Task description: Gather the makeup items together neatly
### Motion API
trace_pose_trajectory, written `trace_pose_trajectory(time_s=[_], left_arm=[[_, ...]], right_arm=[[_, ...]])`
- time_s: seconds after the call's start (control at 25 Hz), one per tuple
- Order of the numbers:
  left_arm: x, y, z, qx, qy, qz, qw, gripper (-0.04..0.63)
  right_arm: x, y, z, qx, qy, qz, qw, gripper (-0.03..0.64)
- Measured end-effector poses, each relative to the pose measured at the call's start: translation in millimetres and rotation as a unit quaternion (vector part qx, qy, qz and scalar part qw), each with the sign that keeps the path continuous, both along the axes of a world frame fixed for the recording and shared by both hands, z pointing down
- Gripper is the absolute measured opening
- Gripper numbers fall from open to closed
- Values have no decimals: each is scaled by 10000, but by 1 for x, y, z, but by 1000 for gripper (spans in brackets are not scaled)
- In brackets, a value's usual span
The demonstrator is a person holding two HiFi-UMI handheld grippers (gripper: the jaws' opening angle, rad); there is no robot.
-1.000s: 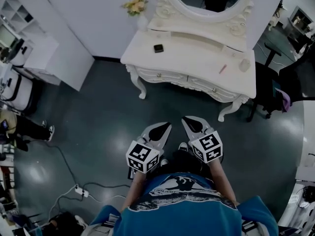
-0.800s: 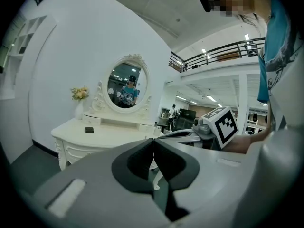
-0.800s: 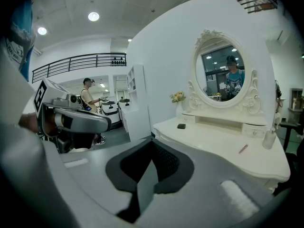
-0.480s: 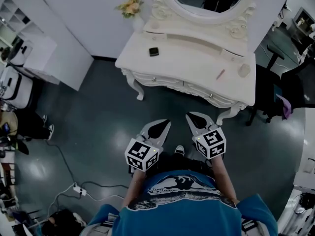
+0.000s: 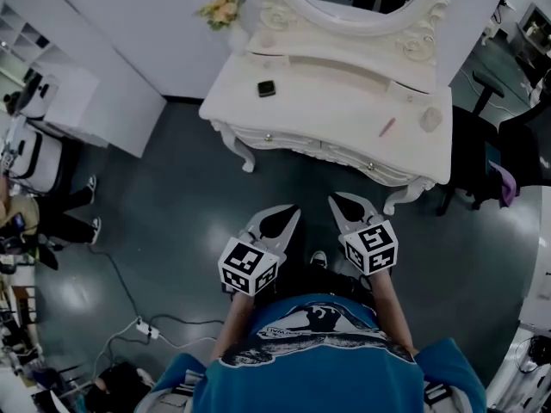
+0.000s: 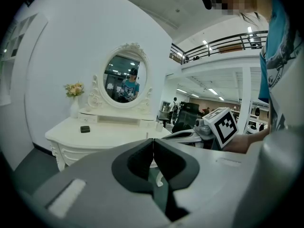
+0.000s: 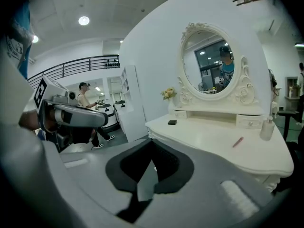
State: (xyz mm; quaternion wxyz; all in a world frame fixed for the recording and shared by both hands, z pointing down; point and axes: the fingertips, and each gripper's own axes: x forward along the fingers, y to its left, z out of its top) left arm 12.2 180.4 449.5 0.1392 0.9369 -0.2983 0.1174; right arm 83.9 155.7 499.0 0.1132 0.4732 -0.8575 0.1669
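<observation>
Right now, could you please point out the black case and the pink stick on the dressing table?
black case [image 5: 266,89]: head view, middle of its lid.
pink stick [image 5: 387,126]: head view, middle of its length.

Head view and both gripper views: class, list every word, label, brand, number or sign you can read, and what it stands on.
No readable words or numbers in any view.
Cubes on left tool and right tool: black-and-white square patterns, no letters.
Shirt print: too blurred to read.

Left tool, right tool, nearer dressing table
</observation>
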Motion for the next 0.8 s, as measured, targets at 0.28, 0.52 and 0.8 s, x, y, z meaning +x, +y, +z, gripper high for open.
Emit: trace_pose_trajectory(time_s=[0.28, 0.52, 0.8], left_arm=[[19, -25, 4, -39, -77, 330, 9994, 12], [24, -77, 2, -12, -104, 509, 9987, 12], [18, -145, 1, -31, -161, 737, 9971, 12]], right_arm=[[27, -30, 12, -121, -72, 402, 9991, 3], [54, -80, 13, -150, -88, 890, 9959, 3], [86, -135, 34, -423, -12, 1635, 9856, 3]])
